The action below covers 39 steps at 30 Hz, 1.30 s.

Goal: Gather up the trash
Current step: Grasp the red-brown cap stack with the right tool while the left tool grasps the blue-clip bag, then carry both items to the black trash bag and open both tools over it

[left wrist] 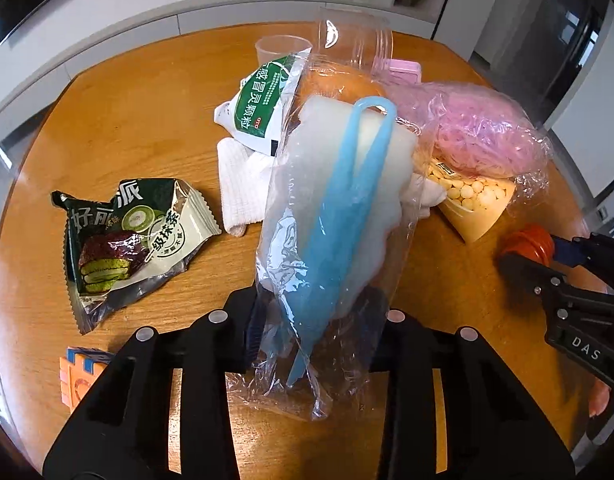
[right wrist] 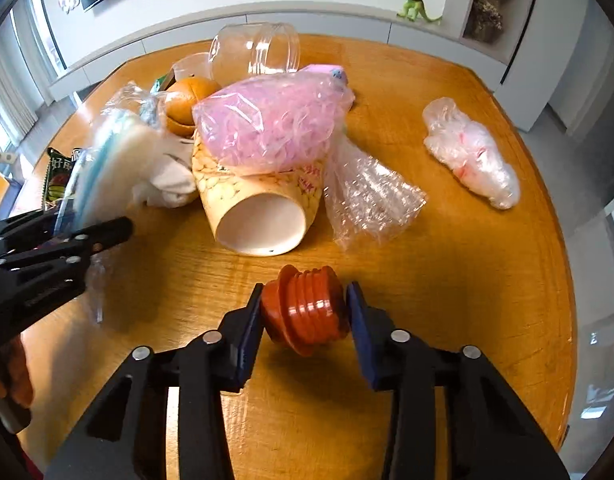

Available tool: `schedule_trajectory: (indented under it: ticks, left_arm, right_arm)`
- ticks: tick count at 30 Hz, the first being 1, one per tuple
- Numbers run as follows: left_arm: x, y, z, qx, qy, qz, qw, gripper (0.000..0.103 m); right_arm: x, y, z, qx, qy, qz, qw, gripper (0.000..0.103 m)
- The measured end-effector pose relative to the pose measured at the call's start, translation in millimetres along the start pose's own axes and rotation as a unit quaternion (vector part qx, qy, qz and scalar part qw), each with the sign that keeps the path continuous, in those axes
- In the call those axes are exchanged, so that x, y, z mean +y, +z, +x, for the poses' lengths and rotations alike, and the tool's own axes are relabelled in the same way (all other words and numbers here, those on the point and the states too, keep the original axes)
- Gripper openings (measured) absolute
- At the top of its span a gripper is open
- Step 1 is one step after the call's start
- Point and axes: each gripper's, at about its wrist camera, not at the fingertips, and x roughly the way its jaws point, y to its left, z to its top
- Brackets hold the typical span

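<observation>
Left wrist: my left gripper (left wrist: 315,320) clamps clear bag (left wrist: 331,208) with blue tweezers (left wrist: 339,216); right gripper (right wrist: 305,316) pinches orange plug (right wrist: 305,312) over table (right wrist: 487,280).

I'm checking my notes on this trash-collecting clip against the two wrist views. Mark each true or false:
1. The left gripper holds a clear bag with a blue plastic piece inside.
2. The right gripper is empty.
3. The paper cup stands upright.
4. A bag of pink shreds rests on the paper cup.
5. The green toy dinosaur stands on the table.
1. True: the left gripper is closed on the clear bag, with the blue plastic piece inside.
2. False: the right gripper clamps a red ribbed stopper.
3. False: the paper cup lies on its side, its mouth facing the camera.
4. True: the bag of pink shreds lies on the cup.
5. False: the dinosaur stands on the white ledge behind the table.
</observation>
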Motion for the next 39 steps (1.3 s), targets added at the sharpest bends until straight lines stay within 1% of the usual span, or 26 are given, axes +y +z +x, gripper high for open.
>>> schedule_trajectory:
  ticks: [5,14,16,21,28,34,37,39]
  left_arm:
    - [-11.0,-8.7,-20.5,-0.013,0.012,0.016,0.9997,0.034]
    - [-45.1,-21.6,-47.4,-0.026,0.006,0.031,0.9992,0.034]
    - [-53.5,-29.1,-55.3,-0.031,0.002,0.041,0.9987,0.034]
    - [-95.2,-31.9,-67.8,-0.038,-0.014,0.075,0.9964,0.034]
    - [-158.8,-35.6,-69.5,-0.038,-0.044,0.109,0.9923,0.034]
    - [-226.5,-42.5,-67.9,-0.032,-0.070,0.159,0.9843,0.034]
    - [-264.2,-46.9,-67.3,-0.028,-0.087,0.185,0.9784,0.034]
    - [-294.2,-50.2,-66.2,-0.024,-0.100,0.206,0.9731,0.034]
  right_arm:
    - [-14.7,-10.2,-10.8,0.001,0.031,0.031,0.999,0.038]
    - [-38.1,-38.3,-46.4,-0.025,0.025,0.042,0.998,0.038]
    - [-50.2,-52.4,-63.2,-0.037,0.025,0.049,0.998,0.038]
    - [-75.2,-72.3,-85.2,-0.050,0.018,0.072,0.996,0.038]
    - [-120.1,-104.8,-102.6,-0.054,-0.005,0.113,0.992,0.038]
    - [-170.9,-143.4,-124.0,-0.062,-0.028,0.160,0.985,0.038]
    - [-197.1,-169.0,-137.0,-0.063,-0.046,0.187,0.979,0.039]
    - [-215.7,-186.5,-145.0,-0.063,-0.058,0.207,0.975,0.039]
